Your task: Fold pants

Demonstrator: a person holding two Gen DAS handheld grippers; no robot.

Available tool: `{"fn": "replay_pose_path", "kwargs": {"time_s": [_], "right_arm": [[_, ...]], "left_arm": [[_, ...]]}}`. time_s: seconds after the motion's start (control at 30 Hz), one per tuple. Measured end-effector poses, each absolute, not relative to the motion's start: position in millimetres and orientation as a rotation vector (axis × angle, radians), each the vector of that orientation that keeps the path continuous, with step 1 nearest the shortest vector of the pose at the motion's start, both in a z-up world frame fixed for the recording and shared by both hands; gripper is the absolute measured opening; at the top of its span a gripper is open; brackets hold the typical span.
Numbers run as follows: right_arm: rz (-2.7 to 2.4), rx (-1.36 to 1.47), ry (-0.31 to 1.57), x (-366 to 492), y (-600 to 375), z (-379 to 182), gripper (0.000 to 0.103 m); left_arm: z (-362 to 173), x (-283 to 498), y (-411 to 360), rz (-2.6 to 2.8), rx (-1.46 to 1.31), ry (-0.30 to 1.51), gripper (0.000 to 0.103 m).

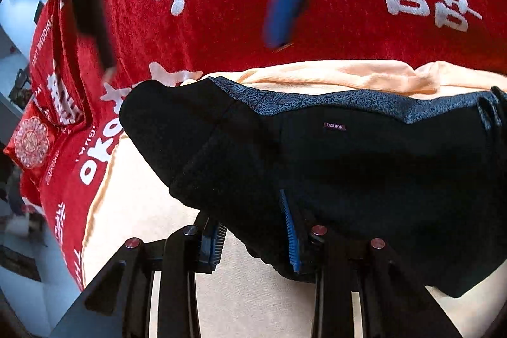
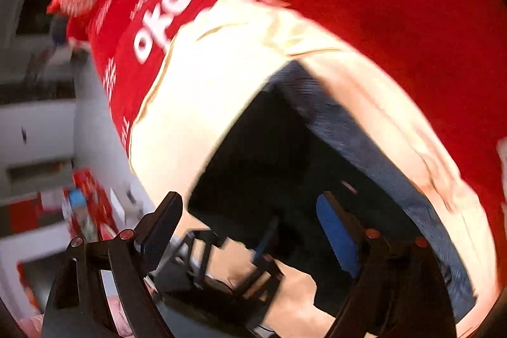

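Black pants [image 1: 364,173] with a speckled grey waistband lining and a small "FASHION" tag lie bunched on a cream sheet [image 1: 317,75]. My left gripper [image 1: 250,211] is shut on a fold of the pants' near edge, with black cloth pinched between its blue pads. My right gripper [image 1: 191,53] hovers blurred over the red blanket beyond the pants. In the right wrist view it [image 2: 250,230] is open, its fingers spread wide with nothing between them, above the pants [image 2: 269,148] and the left gripper [image 2: 221,268].
A red blanket [image 1: 348,30] with large white characters covers the bed around the cream sheet [image 2: 206,100]. Red pillows [image 1: 31,141] are stacked at the left edge. Past the bed's side are pale floor, furniture and red boxes [image 2: 85,208].
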State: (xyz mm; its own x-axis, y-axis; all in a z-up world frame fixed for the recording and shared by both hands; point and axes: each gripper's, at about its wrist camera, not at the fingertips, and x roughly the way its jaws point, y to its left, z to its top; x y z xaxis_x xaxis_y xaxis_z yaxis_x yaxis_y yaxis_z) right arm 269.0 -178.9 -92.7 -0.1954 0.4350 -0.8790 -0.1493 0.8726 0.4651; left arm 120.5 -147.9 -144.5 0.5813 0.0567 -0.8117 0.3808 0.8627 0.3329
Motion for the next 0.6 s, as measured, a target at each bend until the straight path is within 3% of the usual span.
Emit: {"fn": "replay_pose_path", "kwargs": {"time_s": [0.17, 0.2, 0.23, 0.3, 0.6], "right_arm": [[0.519, 0.073, 1.801, 279.2, -137.7, -131.3, 0.089], [0.510, 0.057, 1.817, 278.3, -136.2, -135.7, 0.082], [0.502, 0.047, 1.835, 276.4, -136.3, -141.3, 0.047], [0.487, 0.074, 1.840, 273.2, -144.2, -142.1, 0.021], [0.534, 0.379, 1.570, 220.0, -251.4, -72.3, 0.017]], "left_arm": [[-141.7, 114.5, -151.5, -0.200, 0.524, 0.927, 0.033], [-142.2, 114.0, -150.7, -0.201, 0.528, 0.922, 0.033], [-141.3, 113.0, -152.0, -0.202, 0.534, 0.914, 0.033], [-140.5, 108.5, -155.6, -0.213, 0.537, 0.923, 0.033], [-87.5, 76.0, -192.4, -0.351, 0.512, 0.831, 0.033]]}}
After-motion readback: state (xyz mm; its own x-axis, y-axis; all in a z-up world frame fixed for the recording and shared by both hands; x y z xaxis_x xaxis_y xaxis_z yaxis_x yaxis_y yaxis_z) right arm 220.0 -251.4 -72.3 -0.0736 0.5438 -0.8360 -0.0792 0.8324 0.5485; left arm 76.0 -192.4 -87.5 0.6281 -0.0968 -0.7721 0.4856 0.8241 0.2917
